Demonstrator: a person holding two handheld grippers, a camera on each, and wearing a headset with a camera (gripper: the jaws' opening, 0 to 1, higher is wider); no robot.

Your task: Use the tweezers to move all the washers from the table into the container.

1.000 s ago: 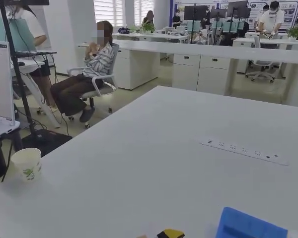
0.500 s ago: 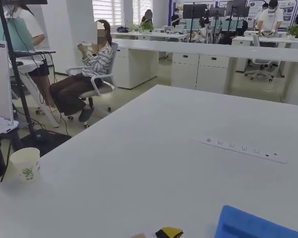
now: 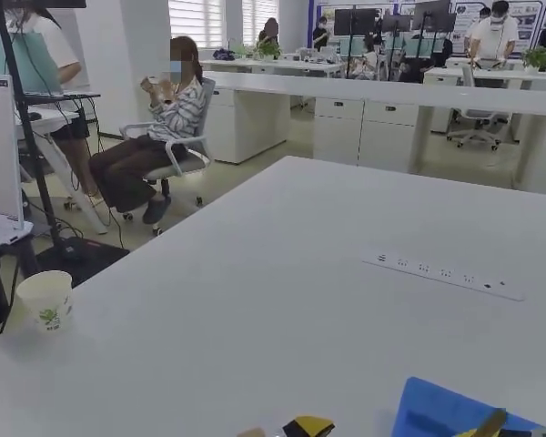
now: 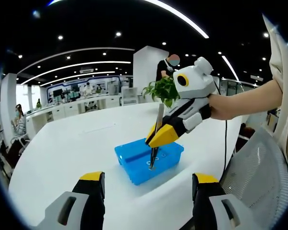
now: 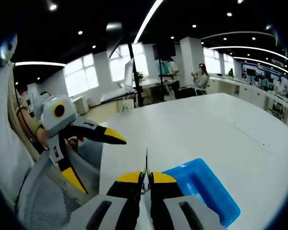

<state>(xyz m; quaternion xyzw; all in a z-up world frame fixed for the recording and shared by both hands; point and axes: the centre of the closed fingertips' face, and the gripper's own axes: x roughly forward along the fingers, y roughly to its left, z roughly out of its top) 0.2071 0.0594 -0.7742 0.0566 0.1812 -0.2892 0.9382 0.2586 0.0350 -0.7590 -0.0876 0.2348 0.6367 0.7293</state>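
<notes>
Blue plastic: one container (image 3: pixel 455 414) sits at five o'clock in our head view, near the desk (image 3: pixel 273 300) edge. Our right claw (image 4: pixel 151 141) is clamped on one pair of tweezers (image 4: pixel 157 125), tips pointing down into it; washers are too small to make out. Our left claw (image 4: pixel 149 178) stands wide, holding nothing. White desk lies open toward twelve, with one power strip (image 3: pixel 446 276) at four and one paper cup (image 3: pixel 45 300) at eight.

Slim metal tweezers (image 4: pixel 159 117) sit in the right tongs (image 4: pixel 151 142); below them, a smooth blue plastic container (image 4: pixel 132 165) on a matt white counter (image 4: pixel 62 153).
</notes>
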